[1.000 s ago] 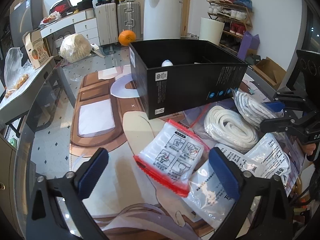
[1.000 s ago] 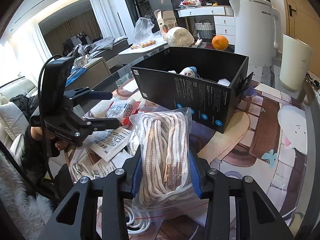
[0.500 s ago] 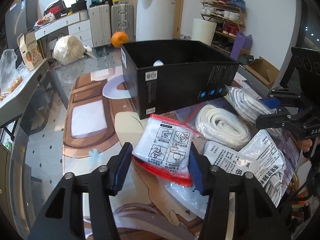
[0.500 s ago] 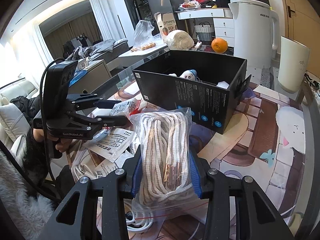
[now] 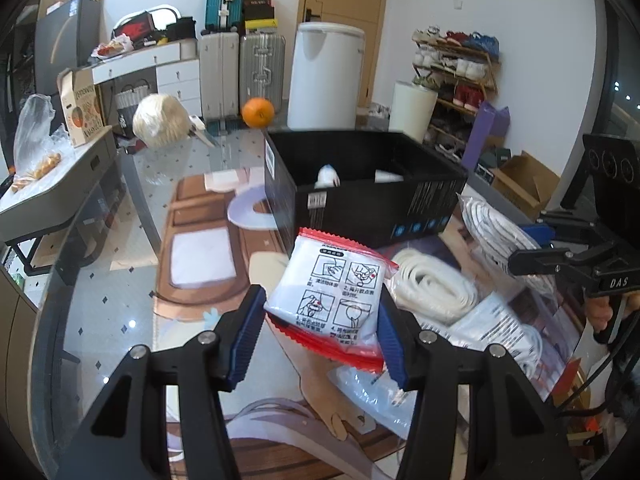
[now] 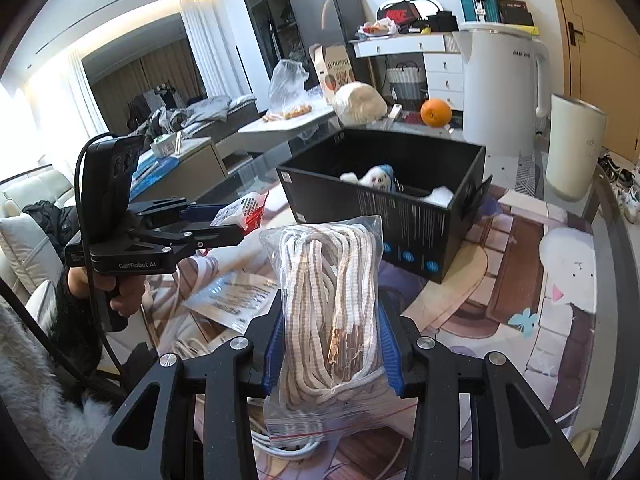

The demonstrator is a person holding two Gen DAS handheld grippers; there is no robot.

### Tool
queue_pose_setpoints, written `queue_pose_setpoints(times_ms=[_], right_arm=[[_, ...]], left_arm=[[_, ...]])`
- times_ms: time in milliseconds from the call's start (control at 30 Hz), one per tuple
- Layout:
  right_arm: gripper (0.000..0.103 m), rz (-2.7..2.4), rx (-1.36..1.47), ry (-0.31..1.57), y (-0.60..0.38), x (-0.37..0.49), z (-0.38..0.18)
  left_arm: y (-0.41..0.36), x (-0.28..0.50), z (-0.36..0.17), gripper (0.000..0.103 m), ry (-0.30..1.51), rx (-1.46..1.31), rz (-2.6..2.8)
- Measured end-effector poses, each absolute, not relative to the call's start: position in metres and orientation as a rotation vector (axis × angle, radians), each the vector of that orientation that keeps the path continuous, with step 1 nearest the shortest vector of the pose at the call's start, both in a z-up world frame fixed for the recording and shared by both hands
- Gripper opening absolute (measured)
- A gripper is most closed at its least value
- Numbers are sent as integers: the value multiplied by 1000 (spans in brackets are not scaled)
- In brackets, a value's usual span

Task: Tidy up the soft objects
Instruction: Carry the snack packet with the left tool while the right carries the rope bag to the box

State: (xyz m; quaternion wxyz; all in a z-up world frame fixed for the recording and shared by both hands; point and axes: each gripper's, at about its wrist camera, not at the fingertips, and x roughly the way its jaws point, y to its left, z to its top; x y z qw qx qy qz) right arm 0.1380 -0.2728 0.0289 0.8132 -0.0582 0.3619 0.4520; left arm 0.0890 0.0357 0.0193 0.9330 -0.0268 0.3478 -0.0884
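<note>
Left gripper (image 5: 320, 328) clamps a red-edged white packet (image 5: 334, 304); right gripper (image 6: 330, 344) clamps a bag of cord (image 6: 330, 300), near a black box (image 6: 404, 208).

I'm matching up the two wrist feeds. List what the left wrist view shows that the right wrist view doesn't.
Only the left wrist view: the shoe rack and the printed face of the red-edged packet in the left gripper.
Only the right wrist view: the sofa and curtains.
Both: the black box, the orange, and the rope bag in the right gripper.
</note>
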Motion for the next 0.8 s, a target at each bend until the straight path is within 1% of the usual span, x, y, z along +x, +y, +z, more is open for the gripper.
queue_pose_setpoints(times_ms=[300,800], right_arm=[[41,941,-96,685,-275,132,54],[41,878,-59,604,-265,143,78]], left_arm=[[33,95,46,53,637,-47,-98],[27,121,61,53,579,-58,-64]])
